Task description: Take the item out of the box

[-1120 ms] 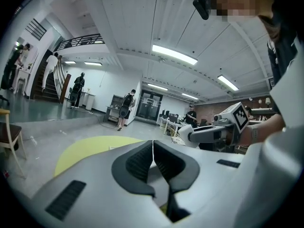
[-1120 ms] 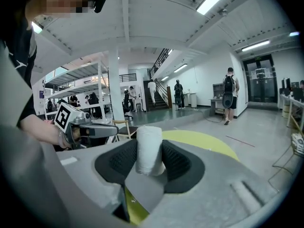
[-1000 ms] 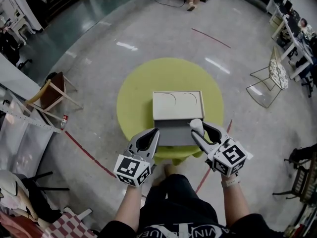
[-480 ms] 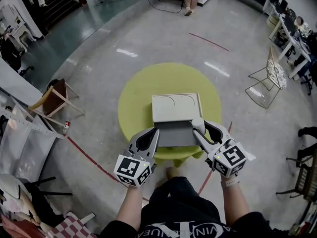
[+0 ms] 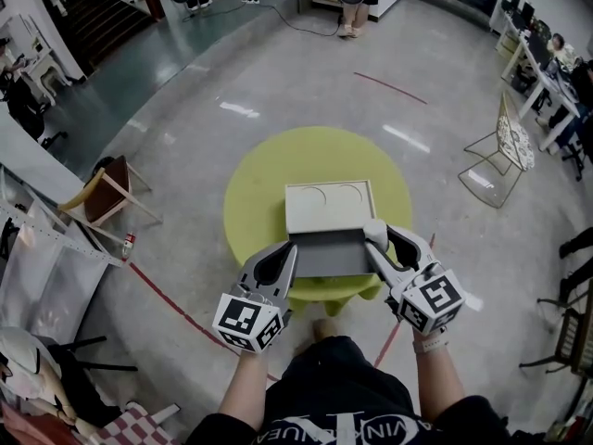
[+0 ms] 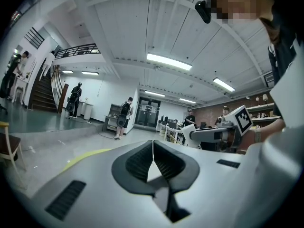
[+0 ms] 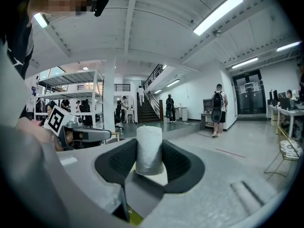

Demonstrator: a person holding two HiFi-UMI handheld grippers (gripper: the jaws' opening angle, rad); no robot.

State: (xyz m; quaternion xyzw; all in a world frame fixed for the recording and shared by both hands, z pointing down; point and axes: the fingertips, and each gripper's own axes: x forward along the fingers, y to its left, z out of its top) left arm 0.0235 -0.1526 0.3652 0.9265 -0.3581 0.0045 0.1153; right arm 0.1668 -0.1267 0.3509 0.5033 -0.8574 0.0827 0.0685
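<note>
Left side, floor: wooden chair stands well apart from the round yellow-green table.

Left gripper: jaws together, pads meeting in a thin line in its own view, nothing between them. Tips sit at the near left corner of the box; cannot tell if they touch it.

Box: centre of table, open. Beige half with two arc marks lies on the far side, grey half toward the person.

Right gripper: jaws clamped on the item, a white cylinder. In the right gripper view the item stands upright between the ribbed pads, top end above them. In the head view it is at the box's right edge, where the grey and beige halves meet.

Right side, floor: wire chair, well apart from the table.
</note>
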